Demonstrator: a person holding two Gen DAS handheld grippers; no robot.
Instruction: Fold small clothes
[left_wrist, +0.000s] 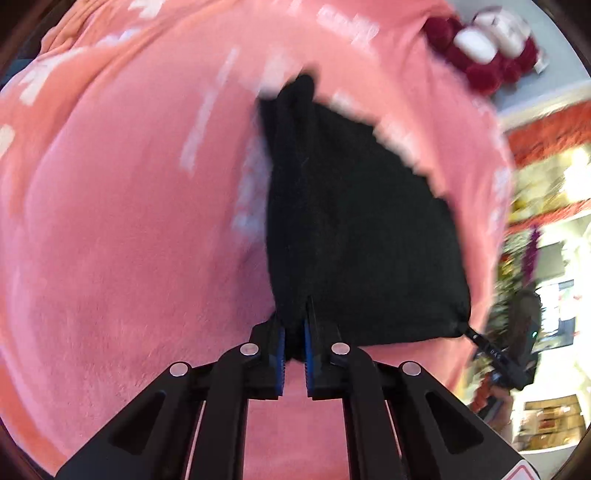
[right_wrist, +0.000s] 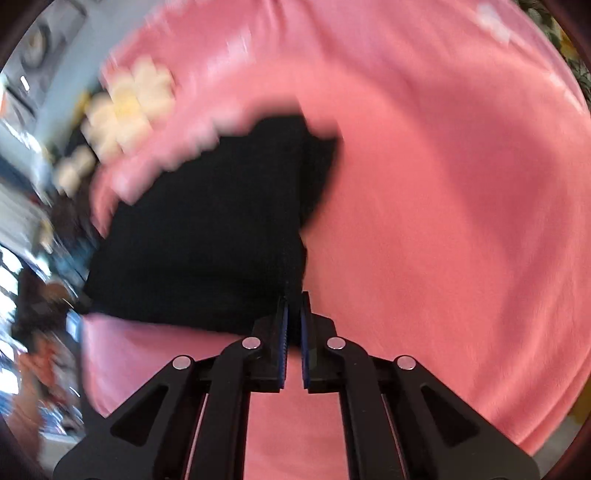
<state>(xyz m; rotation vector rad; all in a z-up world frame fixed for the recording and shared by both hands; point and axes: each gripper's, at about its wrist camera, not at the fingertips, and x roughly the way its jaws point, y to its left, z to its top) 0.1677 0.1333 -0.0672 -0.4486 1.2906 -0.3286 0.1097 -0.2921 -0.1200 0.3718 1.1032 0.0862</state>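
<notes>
A plush pink blanket (left_wrist: 110, 221) fills both blurred views. Above it a small black knit garment (left_wrist: 354, 229) is held, apparently lifted for folding. One edge is clamped by the left gripper (left_wrist: 294, 332), the opposite edge by the right gripper (right_wrist: 293, 314).

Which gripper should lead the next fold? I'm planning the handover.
Neither clearly: the left gripper and right gripper each pinch a near corner of the black cloth above the pink blanket. Probably move both together.
</notes>
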